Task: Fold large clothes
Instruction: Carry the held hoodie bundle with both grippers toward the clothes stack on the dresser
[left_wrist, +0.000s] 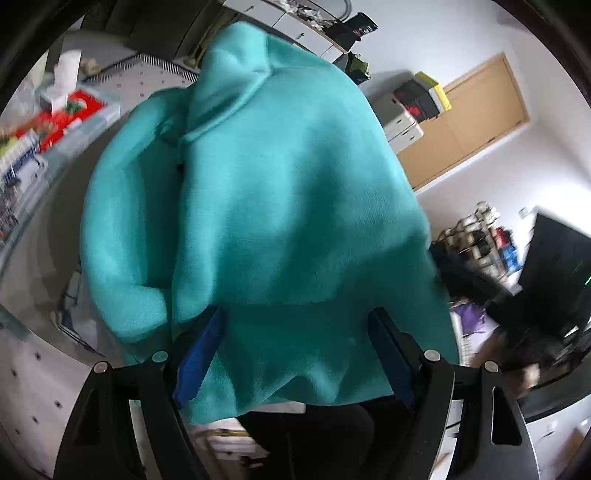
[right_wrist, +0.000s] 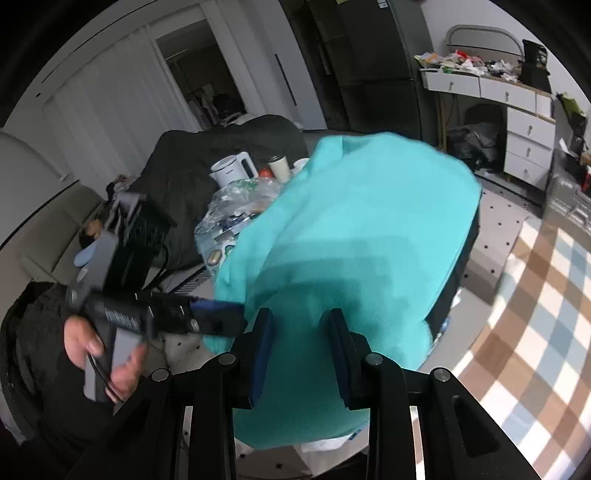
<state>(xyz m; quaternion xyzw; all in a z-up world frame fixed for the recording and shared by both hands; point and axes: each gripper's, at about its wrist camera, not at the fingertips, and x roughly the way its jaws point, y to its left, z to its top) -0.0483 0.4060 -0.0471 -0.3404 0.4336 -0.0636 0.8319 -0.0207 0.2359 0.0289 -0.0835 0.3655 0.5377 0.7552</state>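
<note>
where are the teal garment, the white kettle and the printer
teal garment (left_wrist: 280, 206), left wrist view, middle of the hanging cloth
white kettle (right_wrist: 236, 168), right wrist view, its body
printer (left_wrist: 402, 122), left wrist view, its white front

The left gripper (left_wrist: 295, 332) points down and forward, and its two black fingers with blue pads stand wide apart. Teal fabric (left_wrist: 258, 192) lies over and between them, but it is not clear if the pads press on it. In the right wrist view the person's left hand (right_wrist: 99, 350) is at the near left, with the fingers (right_wrist: 127, 371) wrapped around the grey handle of that gripper. The right gripper (right_wrist: 301, 354) also points down and forward; its jaws are narrow, and the blue pads press on the fabric between them.
</note>
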